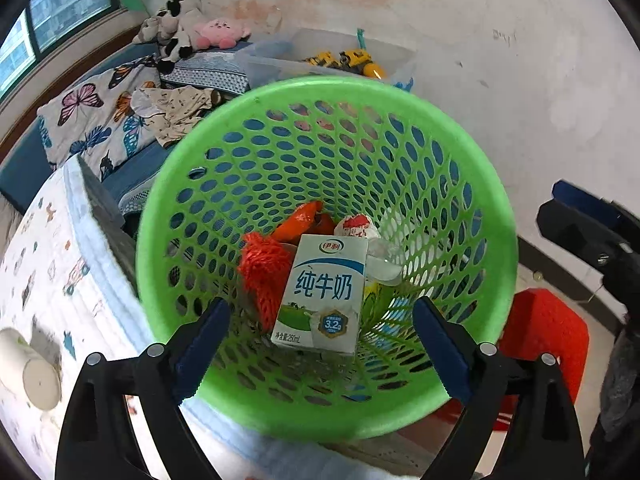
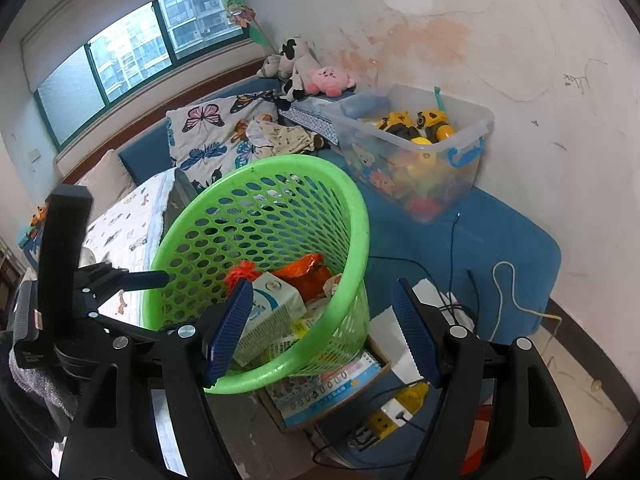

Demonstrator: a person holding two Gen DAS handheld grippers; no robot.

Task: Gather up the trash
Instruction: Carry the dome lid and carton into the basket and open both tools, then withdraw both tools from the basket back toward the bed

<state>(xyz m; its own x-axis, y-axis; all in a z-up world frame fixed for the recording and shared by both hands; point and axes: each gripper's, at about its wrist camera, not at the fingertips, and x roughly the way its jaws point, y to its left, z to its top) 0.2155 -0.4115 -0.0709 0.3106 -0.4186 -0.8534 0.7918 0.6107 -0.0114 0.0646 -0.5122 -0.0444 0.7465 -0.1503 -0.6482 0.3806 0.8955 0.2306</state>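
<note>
A green perforated waste basket [image 1: 472, 184] stands beside the bed; it also shows in the right wrist view [image 2: 256, 176]. Inside lie a white and blue milk carton [image 1: 322, 292], a red net [image 1: 264, 272], an orange wrapper [image 1: 300, 222] and a crumpled red and white wrapper [image 1: 356, 226]. The carton [image 2: 276, 304] and orange wrapper [image 2: 306, 272] show in the right wrist view too. My left gripper [image 1: 320, 348] is open and empty just above the basket's mouth, over the carton. My right gripper [image 2: 320, 332] is open and empty over the basket's near right rim.
A toilet paper roll [image 1: 28, 368] lies on the patterned bed cover at left. A red stool [image 1: 548, 332] stands right of the basket. A clear toy bin [image 2: 416, 148] sits on the blue bench. A cardboard box [image 2: 332, 388], a yellow power strip [image 2: 396, 412] and cables lie below the basket.
</note>
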